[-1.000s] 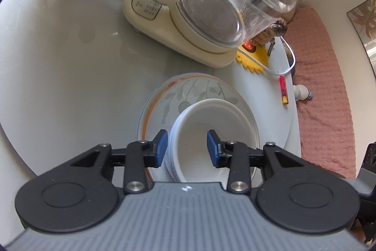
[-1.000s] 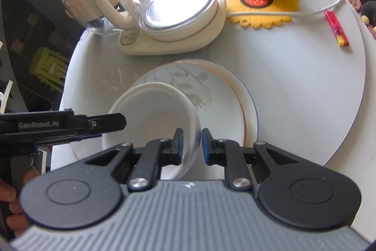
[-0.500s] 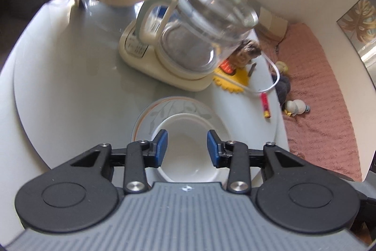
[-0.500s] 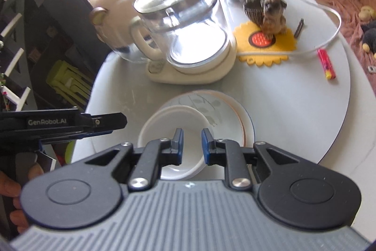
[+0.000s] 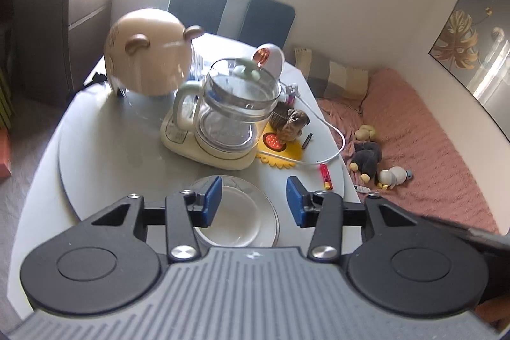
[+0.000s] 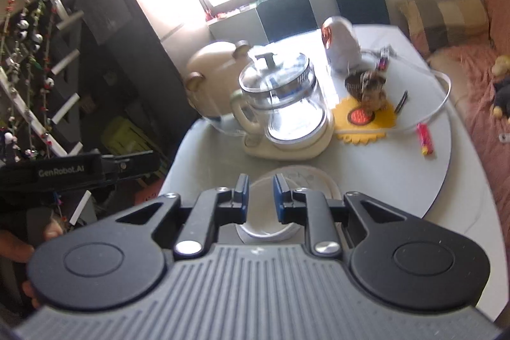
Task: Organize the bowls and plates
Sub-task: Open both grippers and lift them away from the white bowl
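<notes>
Near six o'clock on the table (image 5: 111,148), close to its front edge: white bowl (image 5: 234,219), nested in a wider plate (image 5: 267,209). Looks plain, glossy and shallow-walled. Sits upright and roughly centred, though partly hidden behind the fingers. Plate thin-rimmed, with a faint pattern toward twelve o'clock.

Judged as stacking done, or near enough, with no other plates or bowls showing in either view.

Hovering well above the stack: left gripper (image 5: 253,201), fingers just been opening, now middling-wide, nothing between them. Right gripper (image 6: 260,196) likewise up and clear, fingers narrow with a slim gap, gripping nothing.

Next move, at a guess: either pull away for good, or hunt for more crockery out of frame. Calls for a wide berth around the glass kettle (image 5: 236,113) at twelve o'clock of the stack.

Further out, at one o'clock: yellow mat (image 5: 280,156) carrying a dog figurine (image 5: 291,121). At two o'clock, red lighter (image 5: 325,176).
</notes>
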Demonstrator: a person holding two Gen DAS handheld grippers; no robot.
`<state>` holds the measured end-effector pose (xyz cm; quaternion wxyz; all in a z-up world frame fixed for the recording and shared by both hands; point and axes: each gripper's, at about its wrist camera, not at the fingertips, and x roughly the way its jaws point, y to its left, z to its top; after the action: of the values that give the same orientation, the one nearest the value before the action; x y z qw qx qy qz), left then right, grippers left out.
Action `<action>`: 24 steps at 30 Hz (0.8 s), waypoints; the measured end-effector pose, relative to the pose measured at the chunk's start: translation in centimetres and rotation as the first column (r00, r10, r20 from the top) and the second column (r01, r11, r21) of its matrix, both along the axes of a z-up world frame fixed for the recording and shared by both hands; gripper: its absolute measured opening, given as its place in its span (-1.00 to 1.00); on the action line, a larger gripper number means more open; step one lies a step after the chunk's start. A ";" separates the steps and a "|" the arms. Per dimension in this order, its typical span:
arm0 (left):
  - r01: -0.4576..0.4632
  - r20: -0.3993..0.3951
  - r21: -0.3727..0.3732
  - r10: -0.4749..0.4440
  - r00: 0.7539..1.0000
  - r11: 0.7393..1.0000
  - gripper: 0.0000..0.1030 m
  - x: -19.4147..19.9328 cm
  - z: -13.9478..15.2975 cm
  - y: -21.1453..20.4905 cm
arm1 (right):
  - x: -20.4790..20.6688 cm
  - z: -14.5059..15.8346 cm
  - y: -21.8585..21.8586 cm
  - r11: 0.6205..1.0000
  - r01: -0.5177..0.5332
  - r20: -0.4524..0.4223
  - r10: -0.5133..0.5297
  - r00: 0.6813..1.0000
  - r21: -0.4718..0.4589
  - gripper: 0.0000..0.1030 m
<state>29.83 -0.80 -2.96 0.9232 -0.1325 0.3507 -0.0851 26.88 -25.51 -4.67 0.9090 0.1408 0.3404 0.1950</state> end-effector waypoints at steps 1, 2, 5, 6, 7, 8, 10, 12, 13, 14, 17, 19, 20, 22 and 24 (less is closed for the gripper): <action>0.001 0.013 0.011 -0.001 1.000 1.000 0.07 -1.0 0.7 -0.2 | -0.8 0.6 -0.3 1.000 -0.001 0.015 0.001 1.000 0.005 -0.60; 0.003 0.026 0.021 -0.003 1.000 1.000 0.09 -1.9 1.3 -0.4 | -1.4 1.1 -0.5 1.000 -0.001 0.029 0.001 1.000 0.008 -0.60; 0.009 0.050 0.049 -0.012 0.999 0.999 0.16 -4.5 2.5 -1.3 | -3.6 2.6 -1.1 1.000 0.002 0.077 -0.002 0.997 0.002 -0.60; 0.014 0.061 0.060 -0.017 0.998 0.998 0.19 -5.5 3.0 -1.7 | -4.2 3.0 -1.3 1.000 0.002 0.090 -0.002 0.996 0.001 -0.60; 0.012 0.070 0.071 -0.017 0.997 0.997 0.21 -6.4 3.4 -2.2 | -4.9 3.3 -1.5 1.000 0.001 0.103 -0.001 0.995 -0.001 -0.60; 0.014 0.080 0.081 -0.021 0.997 0.997 0.22 -7.2 3.7 -2.5 | -5.6 3.6 -1.7 1.000 0.000 0.116 0.001 0.993 -0.003 -0.60; 0.022 0.096 0.087 -0.030 0.995 0.996 0.29 -8.7 4.3 -3.1 | -6.9 4.1 -2.2 1.000 0.002 0.140 -0.002 0.990 -0.006 -0.60; 0.026 0.105 0.088 -0.035 0.994 0.996 0.34 -10.2 4.7 -3.5 | -8.1 4.3 -2.7 1.000 0.008 0.159 -0.007 0.987 -0.011 -0.60; 0.029 0.109 0.089 -0.039 0.993 0.996 0.36 -10.9 4.8 -3.7 | -8.7 4.4 -2.8 1.000 0.011 0.167 -0.009 0.986 -0.016 -0.60; 0.032 0.112 0.090 -0.042 0.993 0.995 0.38 -11.5 4.9 -3.9 | -9.2 4.4 -3.0 1.000 0.014 0.172 -0.011 0.985 -0.018 -0.60; 0.033 0.102 0.098 -0.043 0.994 0.995 0.46 -13.1 4.8 -4.5 | -10.7 4.4 -3.6 1.000 0.013 0.184 -0.010 0.983 -0.013 -0.60; 0.029 0.099 0.114 -0.040 0.994 0.993 0.64 -14.2 4.7 -5.0 | -11.7 4.3 -3.9 1.000 0.011 0.192 -0.006 0.981 -0.026 -0.60; 0.034 0.105 0.121 -0.047 0.993 0.992 0.69 -14.8 4.7 -5.3 | -12.3 4.2 -4.1 0.999 0.013 0.202 -0.005 0.979 -0.036 -0.60; 0.040 0.122 0.117 -0.055 0.991 0.992 0.79 -16.0 4.5 -5.6 | -13.5 4.0 -4.5 0.998 0.020 0.209 -0.008 0.978 -0.053 -0.60; 0.047 0.124 0.115 -0.061 0.990 0.992 0.82 -16.9 4.3 -5.7 | -14.7 3.6 -5.1 0.998 0.036 0.210 -0.024 0.978 -0.051 -0.60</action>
<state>12.92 -6.50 1.33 0.9470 -0.0655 0.2986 -0.0988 12.19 -30.65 -1.02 0.9460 0.0998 0.2462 0.1856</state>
